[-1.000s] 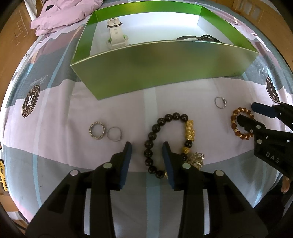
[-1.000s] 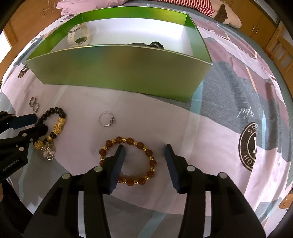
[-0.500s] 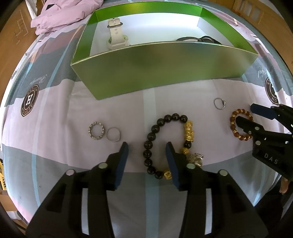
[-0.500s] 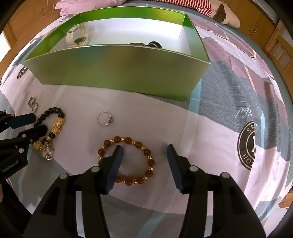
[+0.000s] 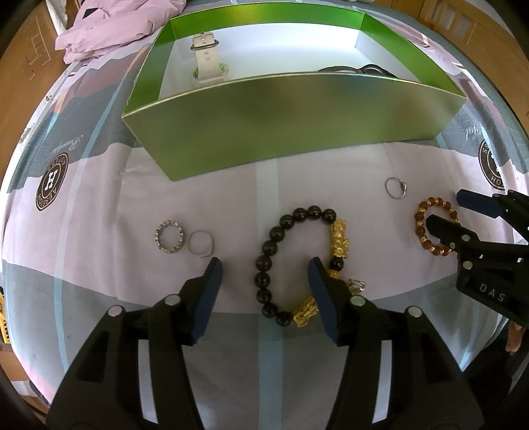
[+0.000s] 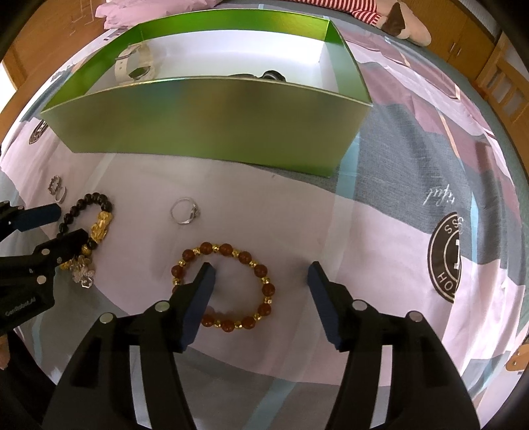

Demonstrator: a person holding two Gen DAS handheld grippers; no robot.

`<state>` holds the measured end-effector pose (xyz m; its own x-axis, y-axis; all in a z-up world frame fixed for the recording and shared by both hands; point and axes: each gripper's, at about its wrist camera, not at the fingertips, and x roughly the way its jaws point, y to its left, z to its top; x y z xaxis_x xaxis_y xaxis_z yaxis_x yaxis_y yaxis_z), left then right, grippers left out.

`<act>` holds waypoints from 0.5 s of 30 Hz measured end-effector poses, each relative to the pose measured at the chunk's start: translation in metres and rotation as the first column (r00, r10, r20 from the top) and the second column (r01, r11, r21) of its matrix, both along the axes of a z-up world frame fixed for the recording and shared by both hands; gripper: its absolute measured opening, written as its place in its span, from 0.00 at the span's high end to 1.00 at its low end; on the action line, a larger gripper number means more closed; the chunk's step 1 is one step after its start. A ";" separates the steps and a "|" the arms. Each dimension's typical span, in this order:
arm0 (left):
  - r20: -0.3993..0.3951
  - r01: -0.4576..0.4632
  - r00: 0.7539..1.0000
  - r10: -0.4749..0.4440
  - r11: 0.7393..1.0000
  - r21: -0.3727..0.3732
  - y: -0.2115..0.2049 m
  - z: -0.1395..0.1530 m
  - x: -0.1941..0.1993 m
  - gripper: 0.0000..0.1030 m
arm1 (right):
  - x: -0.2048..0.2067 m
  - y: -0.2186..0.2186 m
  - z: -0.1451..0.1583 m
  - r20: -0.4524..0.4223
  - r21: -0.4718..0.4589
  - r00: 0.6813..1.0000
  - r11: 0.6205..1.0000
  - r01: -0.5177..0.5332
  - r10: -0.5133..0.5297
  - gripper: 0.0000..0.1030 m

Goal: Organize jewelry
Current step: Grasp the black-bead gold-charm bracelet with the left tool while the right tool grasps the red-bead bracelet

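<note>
A black bead bracelet with gold charms lies on the bedsheet; my left gripper is open, its fingers straddling the bracelet's left side. An amber bead bracelet lies in front of my right gripper, which is open with its left finger inside the loop. The amber bracelet and right gripper also show in the left wrist view. A silver ring lies between the bracelets. A studded ring and a plain ring lie at left. A green box stands behind.
The box holds a white watch and a dark item against its near wall. A pink garment lies beyond the box at left. Wooden furniture stands at right of the bed.
Both grippers have opened wider. The left gripper has drawn back slightly, showing more of the black bracelet's lower beads and gold charm. The jewelry has not moved.
</note>
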<state>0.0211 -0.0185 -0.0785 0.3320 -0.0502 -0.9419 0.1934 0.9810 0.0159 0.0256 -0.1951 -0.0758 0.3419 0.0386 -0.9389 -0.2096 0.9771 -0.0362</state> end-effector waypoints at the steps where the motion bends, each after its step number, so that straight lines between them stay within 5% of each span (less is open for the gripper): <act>1: 0.001 0.000 1.000 0.000 1.000 0.001 0.000 0.000 0.000 0.46 | 0.000 -0.001 0.000 0.000 0.000 1.000 1.000 0.000 0.000 0.41; 9: 0.000 -0.002 1.000 0.002 1.000 -0.002 -0.002 0.000 -0.001 0.43 | -0.007 0.005 -0.001 -0.004 -0.010 1.000 1.000 -0.014 0.014 0.43; 15: -0.003 -0.019 1.000 0.019 1.000 0.000 0.001 -0.002 0.001 0.30 | -0.007 0.006 -0.002 -0.020 -0.006 1.000 1.000 -0.002 0.002 0.41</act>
